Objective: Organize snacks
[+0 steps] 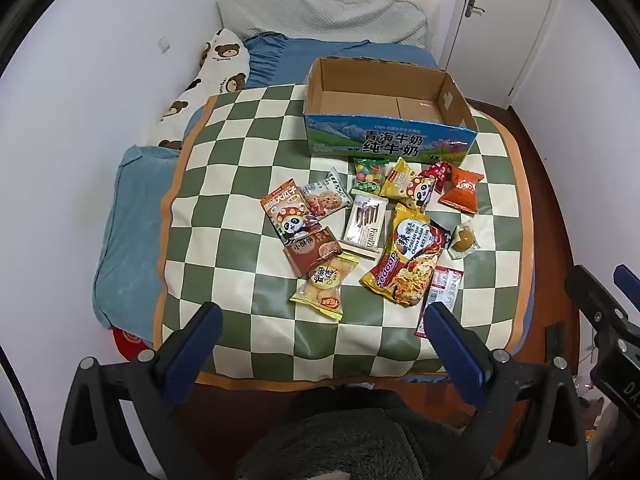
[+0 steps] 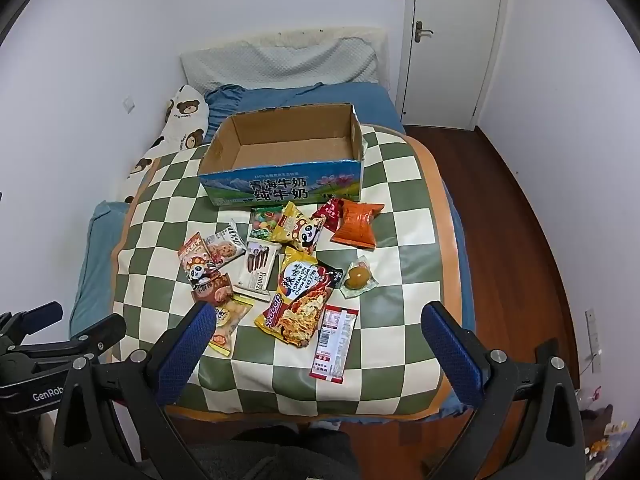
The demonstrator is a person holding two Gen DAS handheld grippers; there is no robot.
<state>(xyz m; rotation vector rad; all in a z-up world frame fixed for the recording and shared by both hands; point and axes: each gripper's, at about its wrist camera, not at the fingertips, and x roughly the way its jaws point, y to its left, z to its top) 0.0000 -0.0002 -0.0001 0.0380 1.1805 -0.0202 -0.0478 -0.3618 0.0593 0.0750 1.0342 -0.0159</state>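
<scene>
Snack packets lie scattered on a green-and-white checkered mat spread over a bed w/ blue sheets. An open cardboard milk box, nothing inside, sits at the mat's far side, just behind the pile. Both claws hang above the near edge, angled down, holding nothing. Left claw: jaws spread fully wide, blue pads either side of empty air. Right claw: same, wide open, nothing between the pads.

The pile, approx. left to right: a panda-print seed packet, a cookie packet beside it, a brown biscuit pack overlapped by a yellow rice-cracker bag. Centre: a white Franzzi wafer pack and a green candy bag just in front of the box. A yellow Sedaap noodle packet lies diagonally, w/ a red-and-white sachet nearest the right claw. Further right: a wrapped egg, an orange pouch, a small red pack and a second panda bag. A bear-print pillow lies along the wall.
</scene>
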